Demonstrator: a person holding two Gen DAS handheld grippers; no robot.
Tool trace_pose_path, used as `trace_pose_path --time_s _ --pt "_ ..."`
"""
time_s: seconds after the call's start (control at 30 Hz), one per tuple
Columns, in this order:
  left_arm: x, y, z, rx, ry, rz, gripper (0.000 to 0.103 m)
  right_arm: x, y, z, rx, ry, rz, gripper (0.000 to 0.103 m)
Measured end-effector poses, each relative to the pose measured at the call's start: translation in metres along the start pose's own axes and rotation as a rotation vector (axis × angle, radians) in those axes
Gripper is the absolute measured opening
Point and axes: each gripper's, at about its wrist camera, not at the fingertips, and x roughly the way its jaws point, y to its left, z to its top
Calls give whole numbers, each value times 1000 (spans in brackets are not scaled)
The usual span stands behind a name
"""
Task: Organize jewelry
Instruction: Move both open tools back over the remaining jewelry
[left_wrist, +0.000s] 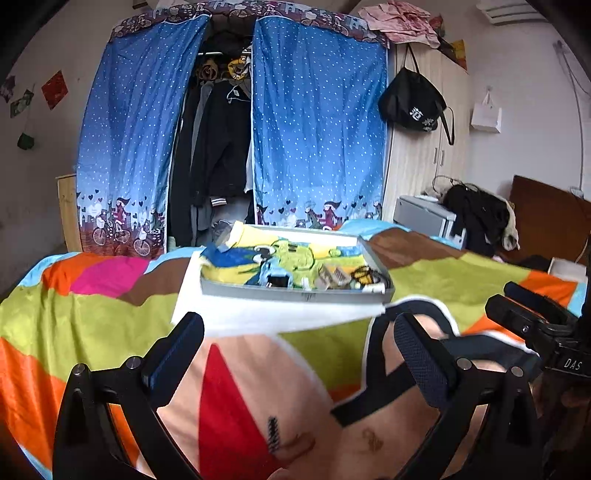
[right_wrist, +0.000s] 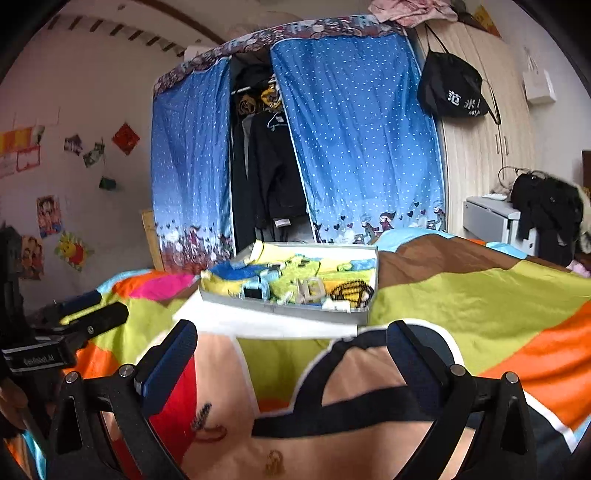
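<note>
A shallow grey tray (left_wrist: 295, 293) (right_wrist: 288, 309) lined with a bright cartoon cloth rests on white paper on the bed. Small pieces lie at its near right: a black and yellow bead bracelet (left_wrist: 364, 276) (right_wrist: 351, 290), a pale blue box (left_wrist: 275, 277) (right_wrist: 258, 284) and a beige box (left_wrist: 332, 275) (right_wrist: 312, 288). My left gripper (left_wrist: 299, 332) hovers open in front of the tray, nothing between its fingers. Likewise my right gripper (right_wrist: 291, 339) stands open and empty short of the tray. Each gripper shows at the edge of the other's view.
A colourful patchwork bedspread (left_wrist: 92, 302) (right_wrist: 480, 295) covers the bed. Behind stands a blue fabric wardrobe (left_wrist: 236, 129) (right_wrist: 295, 147) with dark clothes, a wooden wardrobe with a black bag (left_wrist: 410, 103) (right_wrist: 452, 92), and a grey cabinet (left_wrist: 424, 216) under dark clothing at the right.
</note>
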Motion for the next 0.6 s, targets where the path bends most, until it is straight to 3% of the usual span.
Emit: trace_pose_path --time_s 0.33,0.6 --pt "-11 16 -66 9 79 25 101 -14 29 -54 -133 85 -12 103" --pt "-2 23 -116 23 263 31 101 -1 26 -105 -106 266 0 103"
